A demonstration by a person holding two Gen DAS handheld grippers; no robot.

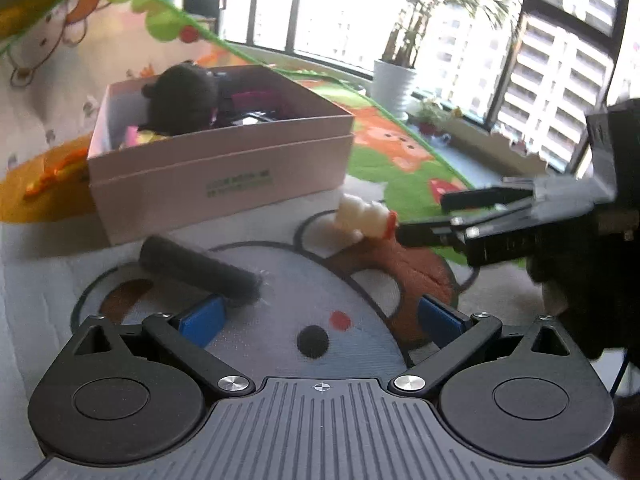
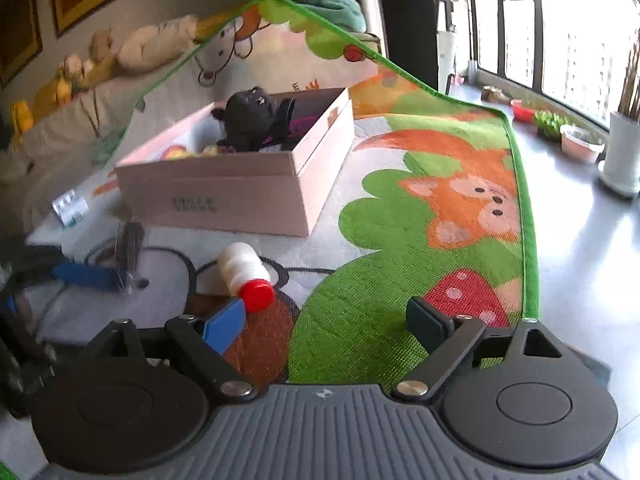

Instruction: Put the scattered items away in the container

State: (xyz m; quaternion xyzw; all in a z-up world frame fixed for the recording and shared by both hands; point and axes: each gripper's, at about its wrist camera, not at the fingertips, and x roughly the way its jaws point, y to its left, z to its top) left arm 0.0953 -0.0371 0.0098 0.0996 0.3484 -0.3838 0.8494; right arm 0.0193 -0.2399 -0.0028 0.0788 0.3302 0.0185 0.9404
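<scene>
A pink cardboard box (image 1: 224,160) (image 2: 224,192) stands on the play mat with a black plush toy (image 1: 182,100) (image 2: 250,120) and other items inside. In front of it lie a dark grey cylinder (image 1: 200,272) (image 2: 130,246) and a white bottle with a red cap (image 1: 362,216) (image 2: 244,274). My left gripper (image 1: 320,318) is open and empty, and the cylinder's end is by the tip of its left finger. My right gripper (image 2: 326,326) (image 1: 424,218) is open too, and the bottle's cap is just off its left blue pad (image 2: 224,326).
A blister pack (image 2: 70,208) lies on the mat left of the box. The mat (image 2: 400,260) curls up behind the box against a sofa. Grey floor, plant pots (image 2: 622,156) and windows lie to the right.
</scene>
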